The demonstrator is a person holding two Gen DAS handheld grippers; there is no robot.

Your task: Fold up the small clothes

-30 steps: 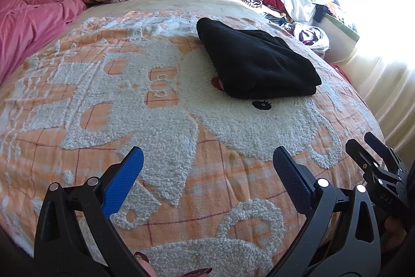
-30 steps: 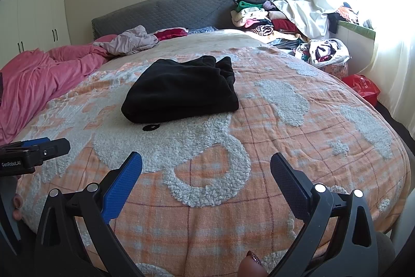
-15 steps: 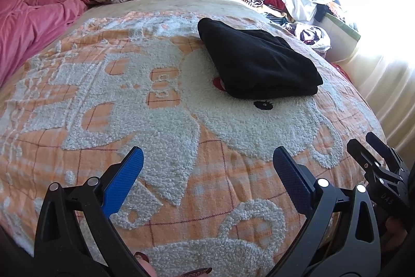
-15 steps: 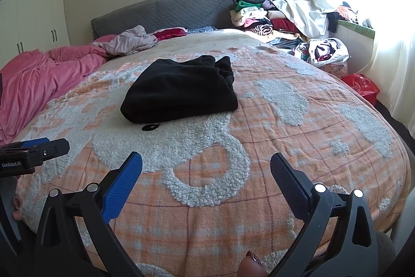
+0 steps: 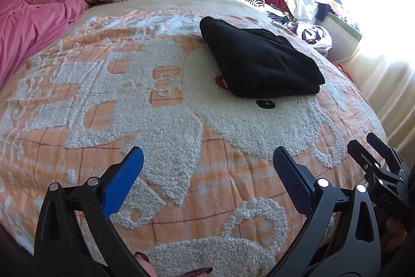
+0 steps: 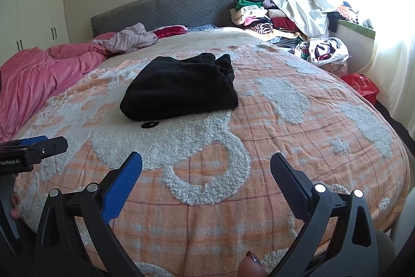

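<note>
Nearest to us, the left gripper [image 5: 206, 162] hangs with its blue-padded jaws spread wide and nothing between them, above the orange plaid bedspread with fluffy white appliqué shapes [image 5: 166, 136]. The right gripper [image 6: 206, 162] is likewise released and empty, low over the same bedspread; in the left wrist view its black fingers show at about four o'clock, near the bed's edge.

Farther out lies the folded black fleece garment [image 6: 179, 87], at about twelve o'clock from the right gripper and one o'clock from the left. It rests flat on the bedspread, well apart from both tools, as a compact rectangle with the folded edge toward us. It looks finished, though the far end, where loose cloth bunches up, is too dark for us to be sure every layer is square.

We judge that the step in hand is to leave this piece and fetch the next. To do that well, we keep both jaws open and pass beside the black bundle, not over it, so nothing drags it apart.

Farthest off, a crumpled mauve garment [image 6: 129, 39] sits at eleven o'clock by the pink duvet [image 6: 39, 74], and a heap of mixed clothes [image 6: 256, 17] at one o'clock beside the grey quilted headboard [image 6: 166, 8]. We would pinch one corner of a single piece there.
</note>
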